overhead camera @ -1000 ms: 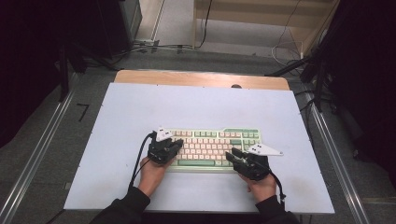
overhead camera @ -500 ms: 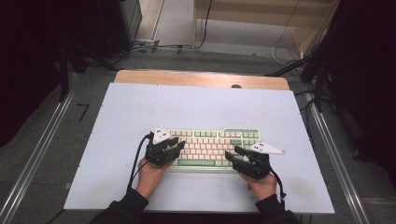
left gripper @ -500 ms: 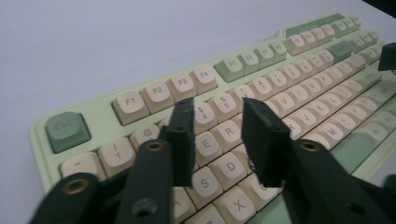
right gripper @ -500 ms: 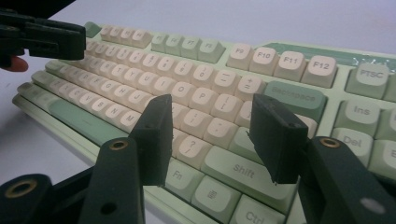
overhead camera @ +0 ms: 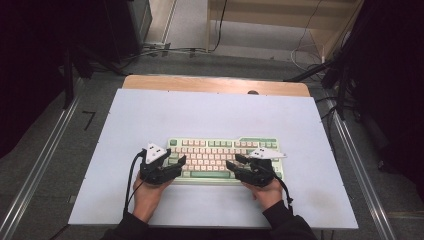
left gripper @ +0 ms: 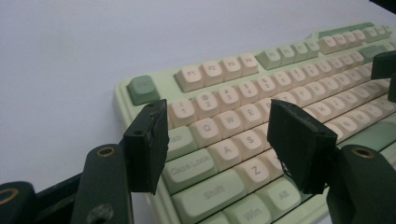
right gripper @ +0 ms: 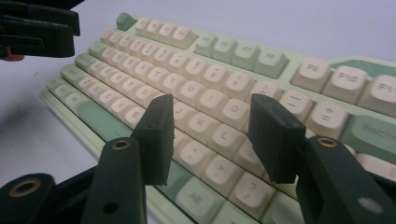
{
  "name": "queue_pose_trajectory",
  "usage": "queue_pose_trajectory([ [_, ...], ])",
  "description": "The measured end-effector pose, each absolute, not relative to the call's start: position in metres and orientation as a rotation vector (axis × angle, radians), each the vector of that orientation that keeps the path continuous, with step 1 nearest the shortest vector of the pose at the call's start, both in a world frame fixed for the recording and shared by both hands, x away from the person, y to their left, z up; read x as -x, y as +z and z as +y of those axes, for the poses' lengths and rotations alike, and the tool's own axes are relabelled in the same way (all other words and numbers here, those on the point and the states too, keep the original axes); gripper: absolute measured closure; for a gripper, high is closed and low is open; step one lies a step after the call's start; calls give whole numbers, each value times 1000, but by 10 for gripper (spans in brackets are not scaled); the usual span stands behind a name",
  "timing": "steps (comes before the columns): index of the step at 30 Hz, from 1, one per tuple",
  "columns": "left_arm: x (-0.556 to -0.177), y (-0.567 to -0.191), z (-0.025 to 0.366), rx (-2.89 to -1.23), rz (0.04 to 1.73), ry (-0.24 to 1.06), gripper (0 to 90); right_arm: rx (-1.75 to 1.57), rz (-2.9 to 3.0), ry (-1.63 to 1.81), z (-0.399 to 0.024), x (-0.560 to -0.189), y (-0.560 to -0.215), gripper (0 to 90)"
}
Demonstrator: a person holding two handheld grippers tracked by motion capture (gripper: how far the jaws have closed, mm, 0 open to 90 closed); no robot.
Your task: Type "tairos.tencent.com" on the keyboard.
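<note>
While both hands hover at the near edge of the keyboard, the scene reads so:

Keyboard: a pale green mechanical keyboard (overhead camera: pixel 222 157) with cream and green keycaps lies flat on the white surface (overhead camera: pixel 210 112), near the person's side and a little right of the middle.

Left claw: the left claw (overhead camera: pixel 176 165) sits over the keyboard's left end. In the left gripper view (left gripper: pixel 219 140) its two black jaws stand apart above the Q, A, S and Z keys, and have just been opening. Nothing is between them and they grip nothing.

Right claw: the right claw (overhead camera: pixel 235 166) sits over the keyboard's right half. In the right gripper view (right gripper: pixel 210 135) its jaws stand apart over the K and L keys, and have just been closing a little. The gap between them is empty and they hold nothing.

Contact: whether either claw's tips touch the keycaps I cannot tell.

Hands: the left hand (overhead camera: pixel 146 192) and right hand (overhead camera: pixel 267 192) come in from the bottom edge in dark sleeves.
</note>
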State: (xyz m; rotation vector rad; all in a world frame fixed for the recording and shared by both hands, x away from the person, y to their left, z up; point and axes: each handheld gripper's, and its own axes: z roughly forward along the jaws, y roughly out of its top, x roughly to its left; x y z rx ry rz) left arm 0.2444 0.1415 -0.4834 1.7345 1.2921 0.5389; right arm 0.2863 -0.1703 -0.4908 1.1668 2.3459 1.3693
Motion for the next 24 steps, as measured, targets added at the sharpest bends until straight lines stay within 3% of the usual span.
queue_pose_trajectory([
  [13, -230, -484, 159, -1693, 1343, 577, 408, -1019, 2446, 1351, -143, -287, -492, 873],
  [24, -223, -483, 165, -1669, 1366, 605, 415, -982, 2507, 1289, -130, -287, -496, 876],
])
